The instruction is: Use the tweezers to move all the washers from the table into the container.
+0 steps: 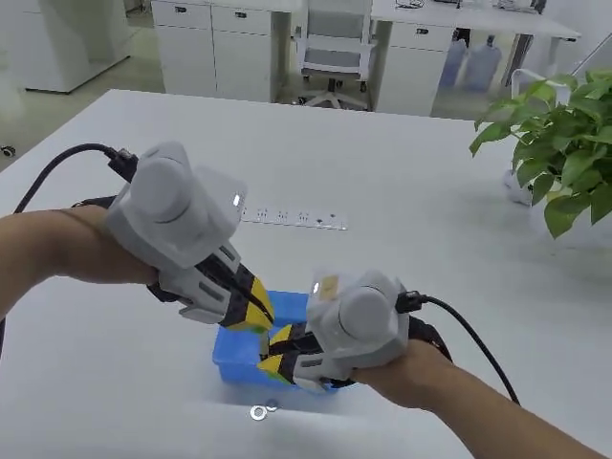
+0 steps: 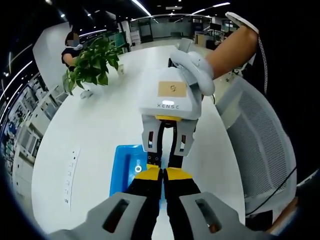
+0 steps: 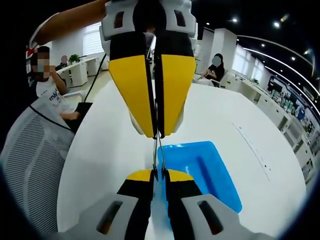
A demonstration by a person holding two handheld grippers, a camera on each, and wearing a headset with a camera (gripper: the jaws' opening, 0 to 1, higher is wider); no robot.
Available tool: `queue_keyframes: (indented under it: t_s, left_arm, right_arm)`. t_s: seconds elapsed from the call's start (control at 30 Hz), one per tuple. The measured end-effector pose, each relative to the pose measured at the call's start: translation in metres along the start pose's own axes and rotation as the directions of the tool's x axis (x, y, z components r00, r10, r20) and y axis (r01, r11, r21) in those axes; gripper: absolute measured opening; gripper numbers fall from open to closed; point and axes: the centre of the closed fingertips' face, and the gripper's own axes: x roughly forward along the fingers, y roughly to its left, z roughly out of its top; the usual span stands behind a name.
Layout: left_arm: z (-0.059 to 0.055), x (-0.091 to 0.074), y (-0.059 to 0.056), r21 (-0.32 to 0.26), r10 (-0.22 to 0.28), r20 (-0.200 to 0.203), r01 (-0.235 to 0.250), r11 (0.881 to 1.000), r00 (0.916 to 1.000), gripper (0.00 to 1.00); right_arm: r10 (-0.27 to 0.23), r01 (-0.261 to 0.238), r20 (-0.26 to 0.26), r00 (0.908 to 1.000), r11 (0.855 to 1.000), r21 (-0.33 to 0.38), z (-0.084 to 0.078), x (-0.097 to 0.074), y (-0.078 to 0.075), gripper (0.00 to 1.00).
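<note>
The left hand [image 1: 115,251] is reaching in from the left edge of the tabletop [image 1: 402,172], forearm level, and is pitching the left gripper [image 1: 256,316] down and to the right over the blue container [image 1: 234,368]. Its yellow-tipped jaws are pressing together, clenching a thin metal strip that appears to be the tweezers [image 3: 156,155]. The container is sitting near the near edge of the tabletop, below the point where both sets of jaws are meeting. Two washers [image 1: 260,411] are lying on the tabletop just beside the container, between it and the near edge. The right hand [image 1: 413,371] is coming in from the near right corner and is aiming the right gripper [image 1: 273,356] leftward, tip to tip with the left one; its jaws are likewise closing on the same strip. The left gripper view is showing one washer [image 2: 138,168] lying inside the container, which the head view is hiding behind the grippers. The right gripper view is showing the strip running between the two pairs of jaws above the container's edge.
</note>
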Motion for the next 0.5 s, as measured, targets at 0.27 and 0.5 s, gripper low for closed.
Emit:
queue_keyframes:
  t_s: [0.27, 0.5]
  left_arm:
    - [-0.001, 0.001, -0.007, -0.001, -0.005, 0.002, 0.005, 1.0, 1.0, 0.05]
    - [-0.007, 0.006, -0.014, -0.008, -0.018, -0.004, 0.018, 1.0, 0.9998, 0.05]
  right_arm:
    - [0.001, -0.001, 0.0, 1.0, 1.0, 0.002, -0.002, 0.001, 0.008, 0.11]
    - [0.009, -0.009, -0.002, 1.0, 1.0, 0.01, -0.007, 0.005, 0.017, 0.11]
